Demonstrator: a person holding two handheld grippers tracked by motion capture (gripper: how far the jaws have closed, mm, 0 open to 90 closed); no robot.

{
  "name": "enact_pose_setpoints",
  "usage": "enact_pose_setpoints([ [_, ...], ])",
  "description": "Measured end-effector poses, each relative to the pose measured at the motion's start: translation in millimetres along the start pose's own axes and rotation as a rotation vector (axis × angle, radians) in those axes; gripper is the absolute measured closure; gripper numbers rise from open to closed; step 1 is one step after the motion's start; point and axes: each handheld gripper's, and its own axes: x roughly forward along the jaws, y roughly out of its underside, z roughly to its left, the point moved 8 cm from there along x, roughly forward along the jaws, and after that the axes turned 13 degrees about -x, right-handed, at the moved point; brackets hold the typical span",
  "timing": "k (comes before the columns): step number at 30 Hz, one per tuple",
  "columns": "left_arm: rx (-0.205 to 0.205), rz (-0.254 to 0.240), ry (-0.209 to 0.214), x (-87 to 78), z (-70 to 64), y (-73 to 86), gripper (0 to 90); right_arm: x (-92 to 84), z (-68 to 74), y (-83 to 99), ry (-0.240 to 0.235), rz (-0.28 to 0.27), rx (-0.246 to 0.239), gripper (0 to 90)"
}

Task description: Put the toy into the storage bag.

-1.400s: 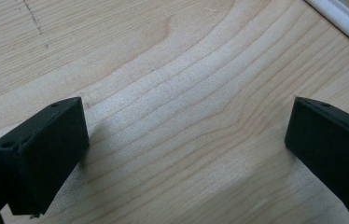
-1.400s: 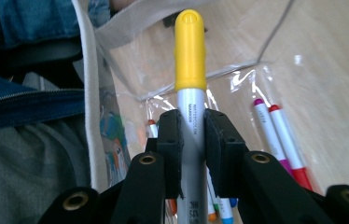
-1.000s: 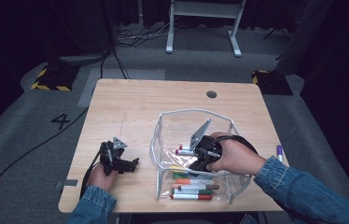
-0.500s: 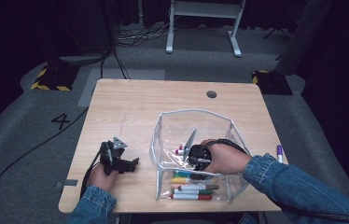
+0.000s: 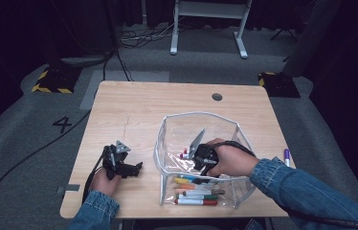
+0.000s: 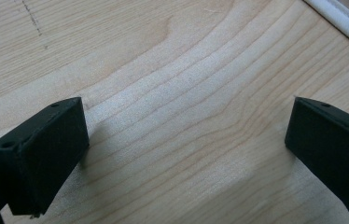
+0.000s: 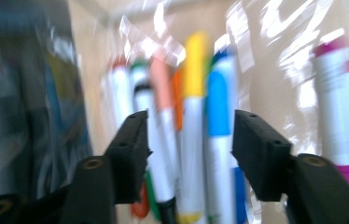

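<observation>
Now your right tongs [image 5: 201,157] sit inside the clear plastic bin [image 5: 167,124], and their jaws have just been opening: they stand apart with nothing pinched. Watch the next closing. The markers [image 7: 193,140] lie packed side by side, so the pads could catch two barrels at once, or squeeze one off-centre so that it rolls away. The thin bin wall could also flex or slide on the worktop [image 5: 139,110] if your hand leans on it. In the right gripper view, the yellow-capped and blue-capped markers lie lengthwise just beyond the gap between the jaws. Your left tongs [image 5: 136,167] rest on bare wood beside the bin, spread wide and empty.
</observation>
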Motion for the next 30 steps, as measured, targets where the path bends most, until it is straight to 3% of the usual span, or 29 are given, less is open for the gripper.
enact_pose_setpoints([
  [4, 0.004, 0.002, 0.000, 0.0, 0.3, -0.1, 0.0, -41.6, -12.4, -13.7, 0.120, -0.152, 0.035, 43.0],
  [7, 0.003, 0.001, 0.000, 0.0, 0.2, 0.0, 0.0, -71.4, -12.2, -15.0, 0.174, -0.223, 0.066, 43.9],
  [9, 0.003, 0.002, -0.001, 0.0, 0.3, 0.0, 0.0, -92.4, -10.0, -9.2, 0.216, -0.259, 0.079, 43.9],
  [12, 0.004, 0.002, -0.001, 0.0, 0.3, 0.0, 0.0, -123.0, -10.1, 11.5, 0.294, -0.306, 0.149, 44.3],
  [18, 0.002, 0.001, -0.001, 0.0, 0.2, 0.0, 0.0, -161.3, -12.0, 73.9, 0.409, -0.376, 0.317, 43.9],
  [19, -0.001, 0.000, 0.000, 0.1, -0.1, -0.1, 0.0, -164.9, -12.4, 89.3, 0.430, -0.400, 0.369, 41.4],
  [21, 0.001, 0.002, 0.000, 0.0, 0.1, 0.1, 0.0, -166.5, -12.1, 114.6, 0.459, -0.399, 0.401, 43.9],
  [23, 0.002, 0.002, -0.001, 0.0, 0.2, 0.0, 0.0, -166.8, -11.1, 138.5, 0.464, -0.472, 0.498, 42.2],
  [24, 0.001, 0.001, 0.000, 0.1, 0.1, 0.0, 0.0, -164.7, -10.7, 157.0, 0.477, -0.458, 0.544, 44.7],
  [26, 0.001, 0.002, 0.000, 0.0, 0.0, 0.1, 0.0, -158.6, -12.4, 183.8, 0.514, -0.417, 0.578, 43.1],
  [28, 0.001, 0.001, 0.000, 0.0, 0.0, 0.1, 0.0, -148.7, -15.7, 211.2, 0.527, -0.426, 0.657, 43.0],
  [30, -0.001, -0.001, 0.000, 0.1, -0.1, -0.1, 0.0, -135.5, -20.3, 241.6, 0.557, -0.383, 0.720, 42.4],
])
